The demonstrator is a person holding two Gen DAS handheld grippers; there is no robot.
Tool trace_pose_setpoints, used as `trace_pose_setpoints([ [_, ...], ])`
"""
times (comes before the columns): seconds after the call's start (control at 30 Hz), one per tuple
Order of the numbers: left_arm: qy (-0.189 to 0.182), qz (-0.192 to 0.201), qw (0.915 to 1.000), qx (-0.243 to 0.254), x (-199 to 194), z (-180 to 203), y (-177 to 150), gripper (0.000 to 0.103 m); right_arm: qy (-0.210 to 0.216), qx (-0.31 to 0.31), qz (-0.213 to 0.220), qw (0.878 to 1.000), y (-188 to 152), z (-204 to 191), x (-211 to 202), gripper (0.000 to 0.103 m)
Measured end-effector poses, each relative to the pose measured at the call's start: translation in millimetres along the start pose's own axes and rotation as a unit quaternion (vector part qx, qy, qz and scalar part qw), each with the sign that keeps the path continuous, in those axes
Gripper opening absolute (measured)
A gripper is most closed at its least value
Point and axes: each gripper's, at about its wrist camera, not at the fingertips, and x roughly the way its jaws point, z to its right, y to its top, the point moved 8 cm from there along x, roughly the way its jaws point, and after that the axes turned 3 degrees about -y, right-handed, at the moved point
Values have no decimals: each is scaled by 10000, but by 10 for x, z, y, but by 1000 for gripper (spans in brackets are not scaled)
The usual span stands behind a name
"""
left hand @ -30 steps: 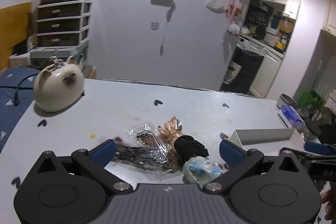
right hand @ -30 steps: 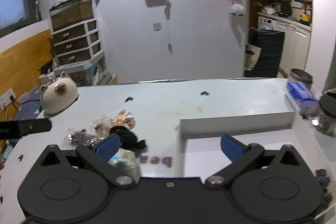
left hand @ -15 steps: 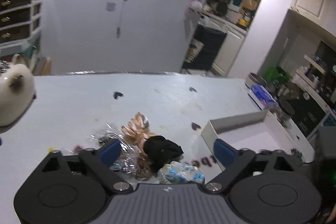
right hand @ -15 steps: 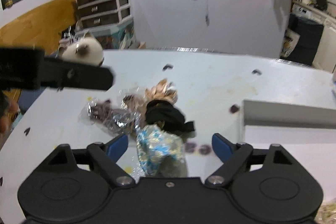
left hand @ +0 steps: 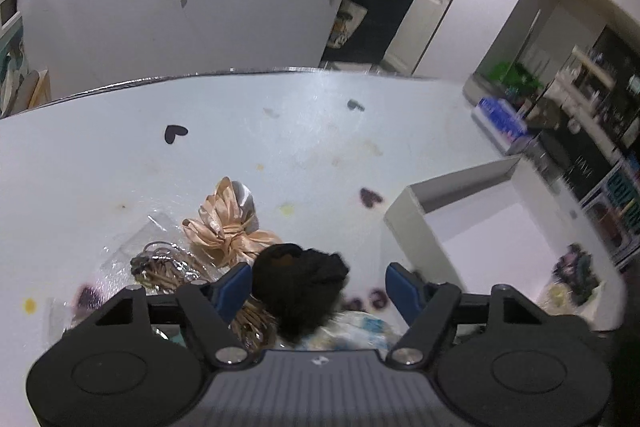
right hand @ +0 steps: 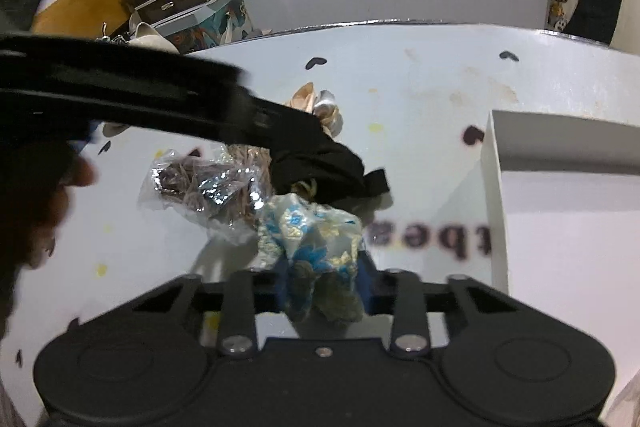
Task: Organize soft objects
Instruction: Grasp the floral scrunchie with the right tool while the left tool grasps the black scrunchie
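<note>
Pickup step: my right gripper (right hand: 323, 291) is clamped on the blue-flowered fabric bundle (right hand: 316, 239); my left gripper (left hand: 318, 285), jaws apart, straddles the black cloth scrunchie (left hand: 298, 277). Next, I judge, lift rightward into the white cardboard box (right hand: 494, 163).

Black hand-held gripper (left hand: 318, 285) – blue finger pads (left hand: 236, 285), silver screws, ribbed grey centre, round side discs

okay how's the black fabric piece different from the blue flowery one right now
The black fabric piece is plain and dark; the blue flowery piece is pale with blue and gold embroidery. The right gripper has its jaws shut on the flowery piece, while the left gripper sits open around the black one. Both are small, soft and crumpled.
</note>
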Motion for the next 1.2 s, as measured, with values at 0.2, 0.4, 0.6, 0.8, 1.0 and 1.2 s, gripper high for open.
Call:
trace_pose_setpoints([
  [0.2, 176, -269, 9992, 221, 298, -34, -35, 74, 51, 88, -132, 9999, -120, 22, -117, 24],
  [0.4, 88, -824, 9954, 475, 513, 58, -225, 68, 133, 42, -218, 9997, -216, -18, -203, 24],
  [0.6, 217, -1099, 9921, 565, 548, 109, -394, 35, 120, 3, -273, 9996, -270, -33, -250, 23],
  [0.8, 125, -1027, 9942, 294, 459, 94, -453, 27, 146, -99, -306, 9994, -335, -97, -330, 22],
  [1.0, 146, -543, 9983, -124, 183, 52, -367, 26, 178, -221, -317, 9991, -394, -152, -408, 22],
  [1.2, 325, 27, 9986, -415, -231, -33, -189, 26, 168, -291, -208, 9992, -428, -196, -554, 22],
])
